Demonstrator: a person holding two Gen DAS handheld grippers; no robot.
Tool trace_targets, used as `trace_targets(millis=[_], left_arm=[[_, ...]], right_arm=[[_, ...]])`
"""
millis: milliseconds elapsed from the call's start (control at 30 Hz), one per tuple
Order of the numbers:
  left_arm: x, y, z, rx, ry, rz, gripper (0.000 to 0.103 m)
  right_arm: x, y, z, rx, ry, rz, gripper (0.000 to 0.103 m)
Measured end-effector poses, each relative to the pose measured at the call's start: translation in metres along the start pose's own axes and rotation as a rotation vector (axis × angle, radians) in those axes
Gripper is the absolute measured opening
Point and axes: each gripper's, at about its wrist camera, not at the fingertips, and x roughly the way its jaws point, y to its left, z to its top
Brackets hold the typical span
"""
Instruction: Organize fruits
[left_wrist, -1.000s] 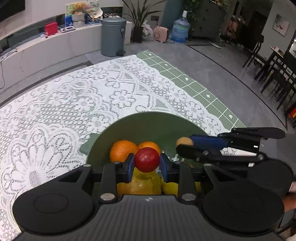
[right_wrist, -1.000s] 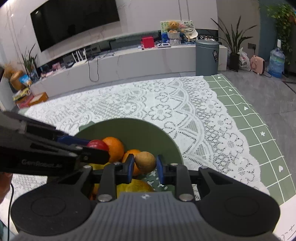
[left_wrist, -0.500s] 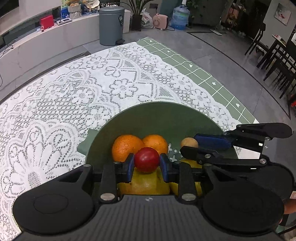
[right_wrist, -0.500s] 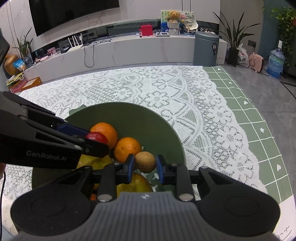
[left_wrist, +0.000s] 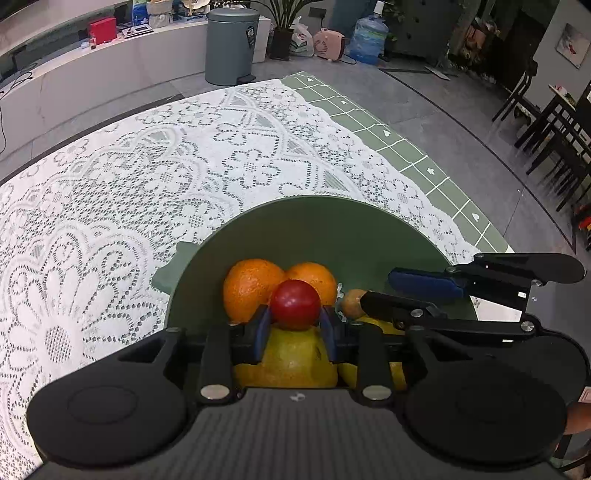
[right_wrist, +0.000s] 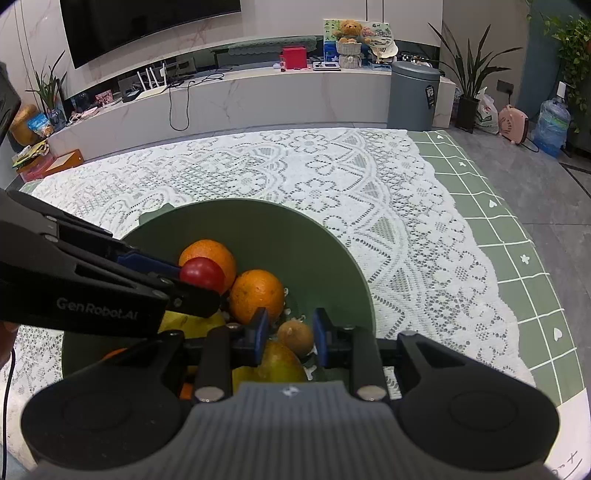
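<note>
Fruits are sitting piled in the green bowl (left_wrist: 332, 229) on the lace-covered surface (left_wrist: 110, 184). Left gripper (left_wrist: 295, 325) is hanging over the pile, jaws opening, red fruit (left_wrist: 295, 308) sitting between the blue pads and seemingly touching both. Right gripper (right_wrist: 288, 332) is hanging just beside it, jaws opening too, with gaps showing on both sides of the small brown fruit (right_wrist: 295, 336), which is lying on a yellow-green one (right_wrist: 280, 363).

Two oranges (left_wrist: 251, 288) are sitting side by side just behind the red fruit, crowding both grippers' tips. Yellow fruit (left_wrist: 295, 354) is lying directly under the left jaws.

Lace cloth is covering a green checked mat (right_wrist: 517, 240), which is showing along the right edge. Grey bin (right_wrist: 413, 96) is standing past the far edge by a long white ledge (right_wrist: 258, 99).

Right wrist view is showing a wall-mounted TV (right_wrist: 140, 22), a teddy bear (right_wrist: 349, 31) and a red box (right_wrist: 294, 57) on the ledge. Left wrist view is showing dark chairs (left_wrist: 554, 122) at far right and a water jug (left_wrist: 369, 38).
</note>
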Motion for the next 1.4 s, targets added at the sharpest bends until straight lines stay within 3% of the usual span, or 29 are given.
trace_targets(millis=[200,267,500,733,1000,1267,1400], left_arm=[[-0.006,0.001,0.0,-0.024,-0.017,0.004,0.035],[-0.01,0.002,0.0,-0.04,-0.023,0.008,0.041],[-0.036,0.005,0.002,-0.094,-0.104,-0.027,0.053],[-0.072,-0.001,-0.004,-0.105,-0.237,0.031,0.055],[-0.138,-0.023,-0.031,-0.03,-0.472,0.195,0.066],[-0.181,-0.036,-0.074,0.001,-0.621,0.371,0.077],[-0.194,-0.039,-0.093,-0.009,-0.636,0.422,0.086]], right_arm=[[-0.005,-0.004,0.001,0.027,-0.028,0.01,0.032],[-0.008,-0.005,0.001,0.039,-0.049,0.015,0.034],[-0.027,-0.016,0.003,0.119,-0.175,0.052,0.047],[-0.056,-0.025,-0.003,0.196,-0.344,0.044,0.062],[-0.099,-0.014,-0.022,0.19,-0.512,-0.016,0.078],[-0.131,0.018,-0.043,0.168,-0.503,-0.067,0.078],[-0.148,0.041,-0.056,0.156,-0.494,-0.068,0.08]])
